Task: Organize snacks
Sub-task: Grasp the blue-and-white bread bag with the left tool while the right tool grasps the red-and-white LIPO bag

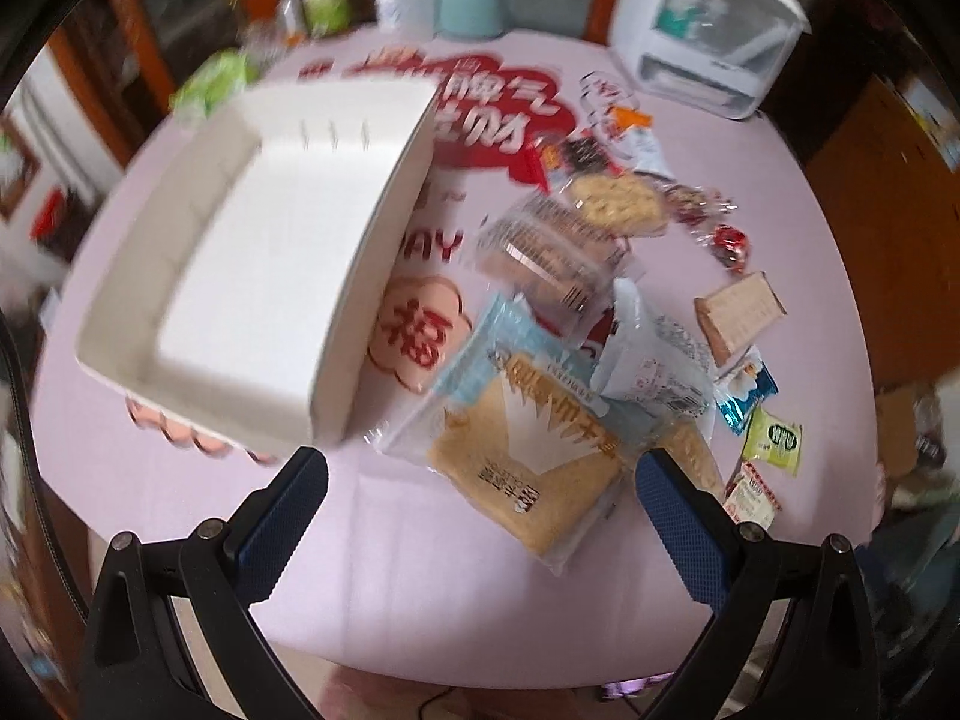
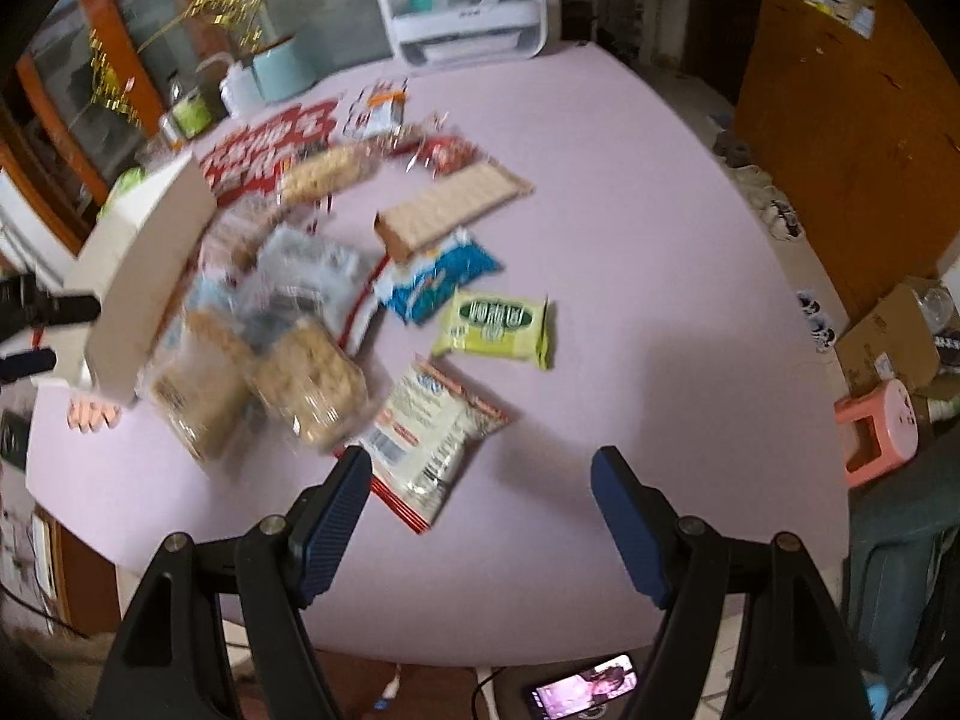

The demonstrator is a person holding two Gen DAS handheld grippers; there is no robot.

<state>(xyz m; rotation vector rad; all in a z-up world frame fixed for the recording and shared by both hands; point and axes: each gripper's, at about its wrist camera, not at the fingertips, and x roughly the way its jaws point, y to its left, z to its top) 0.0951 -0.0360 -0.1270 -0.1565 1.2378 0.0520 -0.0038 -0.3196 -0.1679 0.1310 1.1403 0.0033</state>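
A white empty box (image 1: pixel 252 276) sits on the pink table (image 1: pixel 420 570), left of a heap of snacks. The nearest snack is a bread pack (image 1: pixel 528 456) with a blue-white wrapper. Behind it lie a clear cake pack (image 1: pixel 540 246), a round cracker (image 1: pixel 618 201) and a brown wafer bar (image 1: pixel 738 312). My left gripper (image 1: pixel 480 468) hangs open above the table, just short of the bread pack. My right gripper (image 2: pixel 480 459) is open too, over bare cloth. A white-red packet (image 2: pixel 426 438) lies by its left finger, with a green packet (image 2: pixel 498 324) and a blue packet (image 2: pixel 438 282) beyond.
A white appliance (image 2: pixel 468 0) and a teal container (image 2: pixel 282 69) stand at the table's far edge with bottles. Off the right side are a pink stool (image 2: pixel 876 432) and cardboard boxes (image 2: pixel 894 336). A lit phone (image 2: pixel 582 684) lies below the near edge.
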